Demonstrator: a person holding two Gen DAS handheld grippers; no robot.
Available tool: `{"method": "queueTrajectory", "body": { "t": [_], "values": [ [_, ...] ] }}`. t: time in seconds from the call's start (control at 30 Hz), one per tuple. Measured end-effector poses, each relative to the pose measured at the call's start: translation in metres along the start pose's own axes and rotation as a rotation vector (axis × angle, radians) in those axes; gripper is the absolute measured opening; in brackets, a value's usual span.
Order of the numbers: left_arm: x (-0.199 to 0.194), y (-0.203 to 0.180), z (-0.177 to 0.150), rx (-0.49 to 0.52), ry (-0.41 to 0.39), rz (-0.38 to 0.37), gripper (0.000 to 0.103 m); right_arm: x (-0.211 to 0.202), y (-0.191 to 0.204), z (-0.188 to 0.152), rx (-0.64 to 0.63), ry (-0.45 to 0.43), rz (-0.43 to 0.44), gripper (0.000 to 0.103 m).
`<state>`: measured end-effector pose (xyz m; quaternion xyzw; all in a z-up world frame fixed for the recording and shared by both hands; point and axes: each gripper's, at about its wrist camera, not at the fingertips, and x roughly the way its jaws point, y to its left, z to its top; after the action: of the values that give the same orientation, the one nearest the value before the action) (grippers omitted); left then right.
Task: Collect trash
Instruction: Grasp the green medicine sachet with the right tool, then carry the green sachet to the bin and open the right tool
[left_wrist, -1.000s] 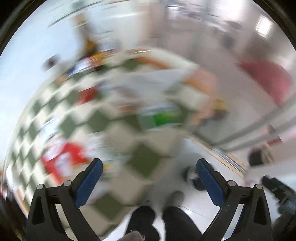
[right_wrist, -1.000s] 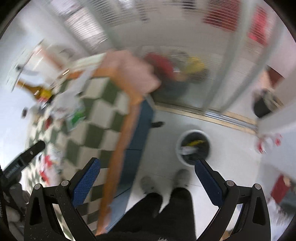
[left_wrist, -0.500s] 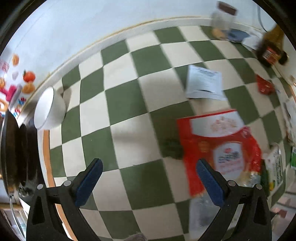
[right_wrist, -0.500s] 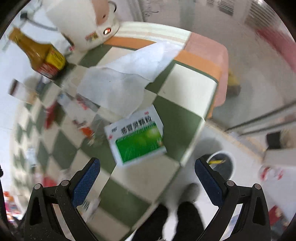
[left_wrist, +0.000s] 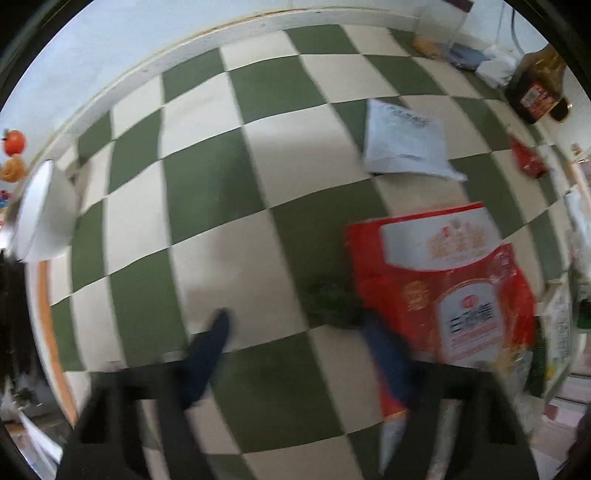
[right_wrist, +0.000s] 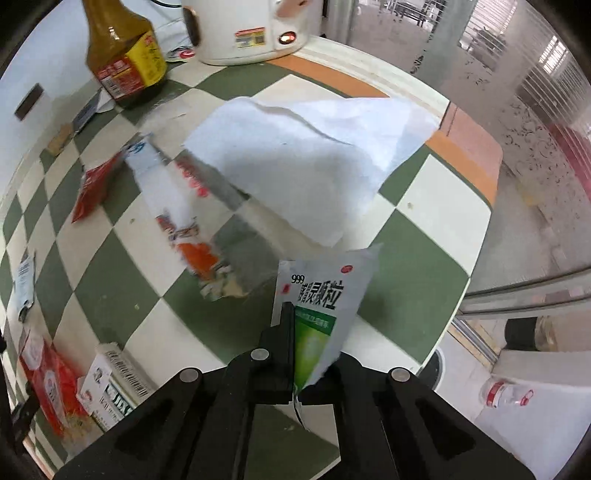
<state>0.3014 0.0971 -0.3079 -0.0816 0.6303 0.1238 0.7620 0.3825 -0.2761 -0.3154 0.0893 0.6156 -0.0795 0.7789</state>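
My right gripper (right_wrist: 295, 332) is shut on a green and white medicine sachet (right_wrist: 325, 295) and holds it just above the checkered table (right_wrist: 417, 277). A white paper sheet (right_wrist: 314, 162) and a torn clear wrapper (right_wrist: 184, 206) lie beyond it. My left gripper (left_wrist: 295, 343) is open, blurred, low over the table (left_wrist: 207, 192). Its right finger (left_wrist: 388, 354) overlaps the edge of a large red snack bag (left_wrist: 454, 295). A dark green scrap (left_wrist: 332, 299) lies between the fingers. A white packet (left_wrist: 402, 140) lies farther back.
A brown sauce bottle (right_wrist: 125, 48) and a white rice cooker (right_wrist: 243, 26) stand at the table's back. A white bowl (left_wrist: 40, 214) sits at the left edge. A small box (right_wrist: 110, 384) and red packets (right_wrist: 96, 184) lie on the table. A bin rim (right_wrist: 437, 365) shows below the table's edge.
My right gripper has shut on the green and white sachet and lifted it. My left gripper has narrowed its opening and dropped toward the red bag's edge.
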Motion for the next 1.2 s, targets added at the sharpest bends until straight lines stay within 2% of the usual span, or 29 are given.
{"method": "queueTrajectory", "body": {
  "t": [0.03,0.07,0.17,0.3,0.4,0.57,0.73,0.9,1.07,1.2],
  "values": [
    [0.001,0.001,0.001,-0.003,0.003,-0.023,0.022,-0.003,-0.002,-0.002,0.007,-0.001,0.012,0.000],
    [0.002,0.002,0.002,-0.006,0.005,-0.040,0.016,-0.004,-0.002,-0.003,0.014,-0.003,0.022,0.000],
    [-0.001,0.007,0.003,0.005,-0.019,-0.040,0.014,-0.021,-0.009,-0.013,0.044,-0.016,0.076,0.000],
    [-0.019,0.015,-0.005,0.020,-0.063,-0.003,0.013,-0.047,-0.028,-0.033,0.074,-0.044,0.170,0.000],
    [-0.039,0.011,-0.012,0.043,-0.099,0.025,0.012,-0.065,-0.039,-0.045,0.093,-0.066,0.219,0.000],
    [-0.080,-0.011,-0.009,0.077,-0.171,0.021,0.011,-0.090,-0.052,-0.061,0.150,-0.103,0.297,0.000],
    [-0.125,-0.072,-0.016,0.161,-0.238,-0.046,0.011,-0.104,-0.075,-0.068,0.185,-0.128,0.336,0.000],
    [-0.157,-0.167,-0.039,0.319,-0.254,-0.137,0.008,-0.111,-0.132,-0.089,0.261,-0.139,0.349,0.000],
    [-0.166,-0.282,-0.081,0.533,-0.228,-0.221,0.008,-0.115,-0.224,-0.125,0.407,-0.162,0.322,0.000],
    [-0.155,-0.378,-0.137,0.700,-0.181,-0.285,0.008,-0.105,-0.305,-0.164,0.539,-0.158,0.278,0.000]
  ]
}}
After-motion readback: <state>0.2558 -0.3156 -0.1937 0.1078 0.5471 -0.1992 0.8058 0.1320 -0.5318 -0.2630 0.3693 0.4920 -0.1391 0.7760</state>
